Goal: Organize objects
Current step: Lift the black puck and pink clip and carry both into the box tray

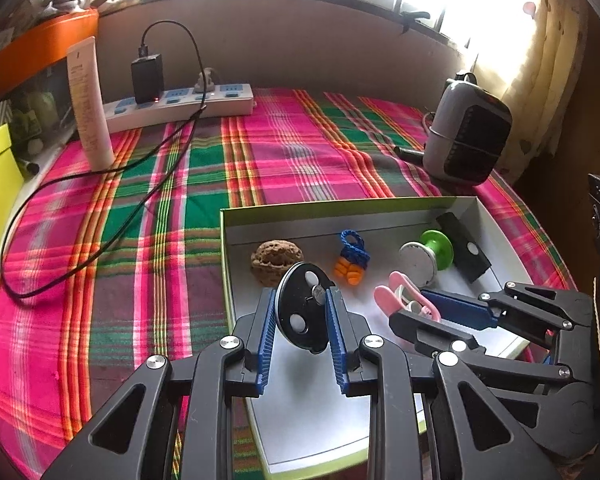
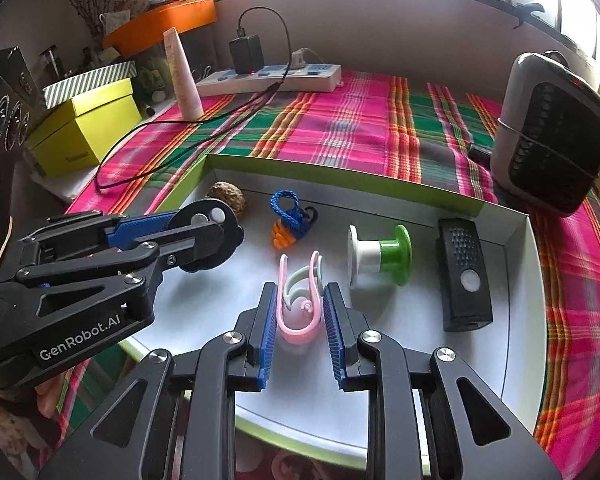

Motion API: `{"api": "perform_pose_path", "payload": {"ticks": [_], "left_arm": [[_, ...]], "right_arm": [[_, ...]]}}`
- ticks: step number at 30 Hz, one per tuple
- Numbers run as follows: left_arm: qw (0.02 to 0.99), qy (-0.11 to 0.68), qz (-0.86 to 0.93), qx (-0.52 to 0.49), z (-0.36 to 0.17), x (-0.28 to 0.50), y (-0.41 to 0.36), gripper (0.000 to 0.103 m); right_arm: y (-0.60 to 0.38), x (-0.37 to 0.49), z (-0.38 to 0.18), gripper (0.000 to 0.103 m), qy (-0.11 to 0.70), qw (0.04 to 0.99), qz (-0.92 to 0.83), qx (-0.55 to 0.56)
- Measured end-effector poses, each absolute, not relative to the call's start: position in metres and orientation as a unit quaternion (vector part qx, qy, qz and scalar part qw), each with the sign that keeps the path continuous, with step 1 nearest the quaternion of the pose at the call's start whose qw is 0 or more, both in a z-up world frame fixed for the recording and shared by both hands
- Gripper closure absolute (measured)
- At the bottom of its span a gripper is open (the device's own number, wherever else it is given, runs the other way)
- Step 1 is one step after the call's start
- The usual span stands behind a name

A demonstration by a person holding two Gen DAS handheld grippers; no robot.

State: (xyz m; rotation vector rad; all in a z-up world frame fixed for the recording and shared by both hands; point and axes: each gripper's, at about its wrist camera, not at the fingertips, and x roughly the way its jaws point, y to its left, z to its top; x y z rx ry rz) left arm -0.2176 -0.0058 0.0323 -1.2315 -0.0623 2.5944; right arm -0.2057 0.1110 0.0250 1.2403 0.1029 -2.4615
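Note:
My left gripper (image 1: pixel 301 300) is shut on a black disc (image 1: pixel 302 312) with white buttons, held on edge over the near left part of the shallow white box (image 1: pixel 340 210). The right gripper (image 2: pixel 298 292) is shut on a pink and white clip (image 2: pixel 300 304) above the box floor. In the box lie a brown walnut (image 1: pixel 276 262), a blue cord with orange beads (image 1: pixel 352 258), a green and white spool (image 1: pixel 428 254) and a black remote (image 1: pixel 466 246). From the right wrist view the left gripper (image 2: pixel 204 232) and the disc (image 2: pixel 216 236) hang at the left.
The box sits on a pink and green plaid cloth (image 1: pixel 260 152). A white power strip (image 1: pixel 180 104) with a black charger and cable (image 1: pixel 80 236) lies at the back. A white tube (image 1: pixel 90 104) stands left, a grey heater (image 1: pixel 468 132) right, a yellow box (image 2: pixel 84 128) far left.

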Motion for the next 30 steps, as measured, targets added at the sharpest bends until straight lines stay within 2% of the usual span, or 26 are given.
{"api": "perform_pose_path", "payload": {"ticks": [30], "left_arm": [[0.129,-0.004,0.899,-0.419,0.0316,-0.226,-0.0024,0.08]], "right_arm": [[0.1083,-0.2138,0.021,0.079,0.04,0.184,-0.879,0.438]]}}
